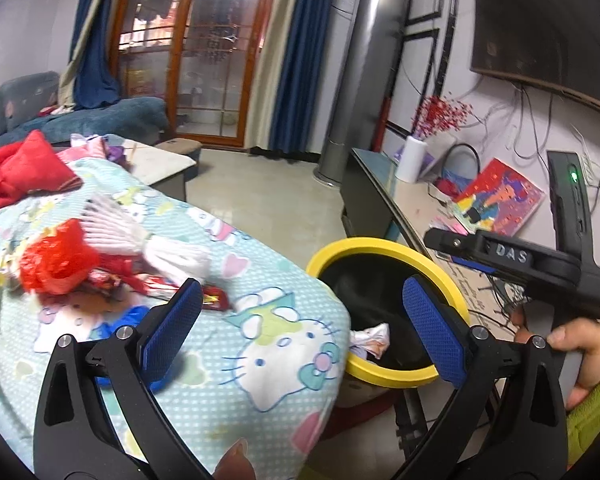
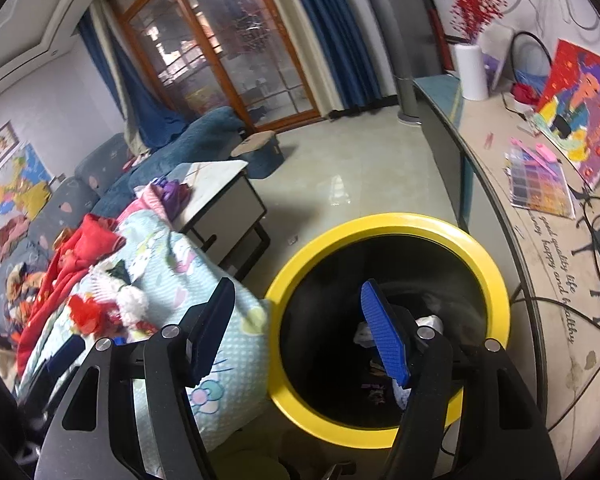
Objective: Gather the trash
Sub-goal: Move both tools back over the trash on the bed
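Closest in, both sets of jaws stand apart with nothing between the blue pads. The left gripper (image 1: 300,328) is spread wide; the right gripper (image 2: 300,332) gapes less and hangs over the yellow-rimmed bin (image 2: 488,276), one pad inside the rim's outline.

In the bin's black liner lies crumpled white paper (image 2: 430,322) with some darker scraps I can't make out.

The remaining trash sits to the left of the bin, up on the bed's cartoon-cat quilt (image 1: 260,360): a red foil wrapper (image 1: 214,298) just ahead of the left pad, a crinkly red plastic bag (image 1: 56,260) beyond it, and a ribbed white paper fan (image 1: 120,226) lying with its long axis across the view. The left gripper looks nearer this pile, so I'd expect it to reach ahead and leftward.

Farther off, a long desk (image 2: 500,216) runs along the wall.
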The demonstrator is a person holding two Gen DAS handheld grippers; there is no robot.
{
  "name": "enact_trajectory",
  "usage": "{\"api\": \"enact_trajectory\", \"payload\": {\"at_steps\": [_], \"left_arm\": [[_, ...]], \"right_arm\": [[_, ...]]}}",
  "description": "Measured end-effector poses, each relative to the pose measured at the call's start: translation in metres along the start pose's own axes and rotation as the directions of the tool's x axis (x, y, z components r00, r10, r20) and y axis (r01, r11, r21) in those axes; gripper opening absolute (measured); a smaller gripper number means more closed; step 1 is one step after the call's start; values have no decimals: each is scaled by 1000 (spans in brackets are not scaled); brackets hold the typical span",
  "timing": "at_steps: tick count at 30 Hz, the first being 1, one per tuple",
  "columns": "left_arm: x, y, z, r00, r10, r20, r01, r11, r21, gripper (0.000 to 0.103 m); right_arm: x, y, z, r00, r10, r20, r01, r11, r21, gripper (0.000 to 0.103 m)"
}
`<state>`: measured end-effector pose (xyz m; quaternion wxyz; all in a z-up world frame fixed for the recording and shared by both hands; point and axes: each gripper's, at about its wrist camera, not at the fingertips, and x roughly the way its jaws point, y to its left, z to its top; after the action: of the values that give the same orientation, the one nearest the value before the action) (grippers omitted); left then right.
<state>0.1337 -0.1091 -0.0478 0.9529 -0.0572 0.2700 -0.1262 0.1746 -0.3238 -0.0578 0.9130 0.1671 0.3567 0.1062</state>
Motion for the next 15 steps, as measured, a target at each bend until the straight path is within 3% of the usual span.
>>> {"api": "enact_trajectory", "payload": {"at_steps": [15], "left_arm": [[-27, 36, 3, 991, 109, 78, -105, 993, -45, 92]], "right_arm": [[-3, 49, -15, 998, 67, -19, -69, 988, -141, 63]]}}
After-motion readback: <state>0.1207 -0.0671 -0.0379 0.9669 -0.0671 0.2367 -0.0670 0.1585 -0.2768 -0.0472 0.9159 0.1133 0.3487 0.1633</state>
